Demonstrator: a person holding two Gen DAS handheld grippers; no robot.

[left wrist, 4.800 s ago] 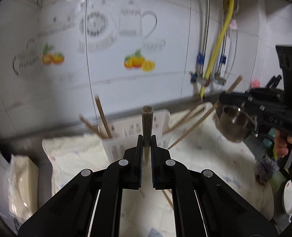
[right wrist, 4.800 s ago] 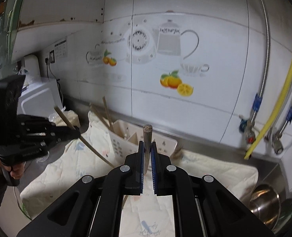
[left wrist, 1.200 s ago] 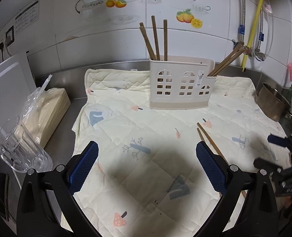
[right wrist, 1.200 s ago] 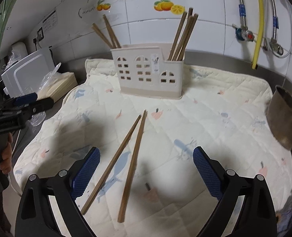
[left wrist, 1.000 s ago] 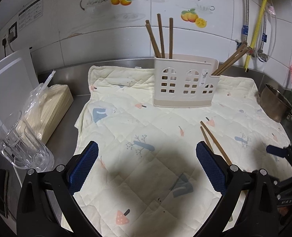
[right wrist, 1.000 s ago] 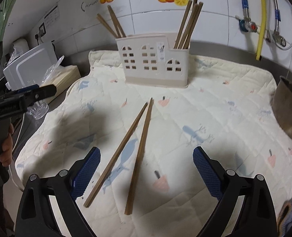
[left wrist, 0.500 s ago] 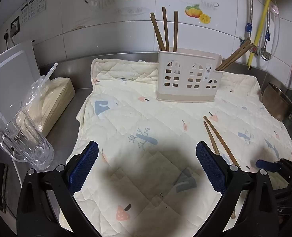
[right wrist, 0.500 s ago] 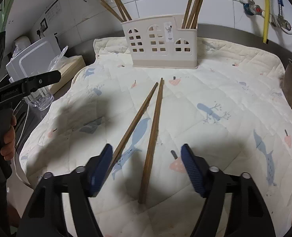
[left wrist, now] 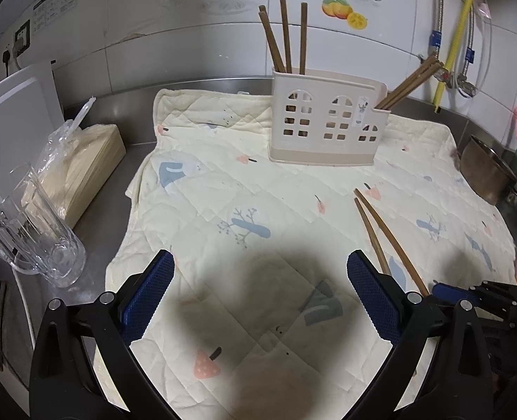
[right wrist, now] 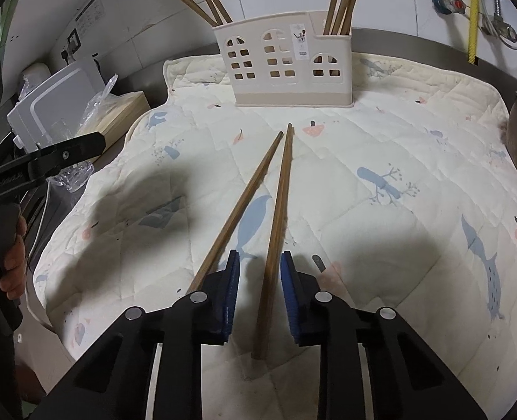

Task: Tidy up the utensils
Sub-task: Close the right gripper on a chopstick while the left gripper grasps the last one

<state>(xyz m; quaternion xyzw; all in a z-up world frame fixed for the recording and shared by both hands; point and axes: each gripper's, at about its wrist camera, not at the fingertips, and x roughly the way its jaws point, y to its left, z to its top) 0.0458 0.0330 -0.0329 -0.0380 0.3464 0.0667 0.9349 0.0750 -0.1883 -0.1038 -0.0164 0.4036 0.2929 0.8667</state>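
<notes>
The right gripper (right wrist: 260, 273) is picking up a loose utensil: its jaws have just been closing and straddle the right-hand brown wooden chopstick (right wrist: 280, 206), a gap still showing on each side, while the second brown chopstick (right wrist: 244, 196) lies just outside the left jaw. Both chopsticks rest on the cream quilted printed cloth (right wrist: 398, 161), tips toward 12 o'clock. The left gripper (left wrist: 258, 290) hovers with jaws wide apart, empty. Next, the right jaws probably must clamp fully, lift, and carry the stick to the beige window-cut plastic holder (right wrist: 286, 70) at 12 o'clock.
</notes>
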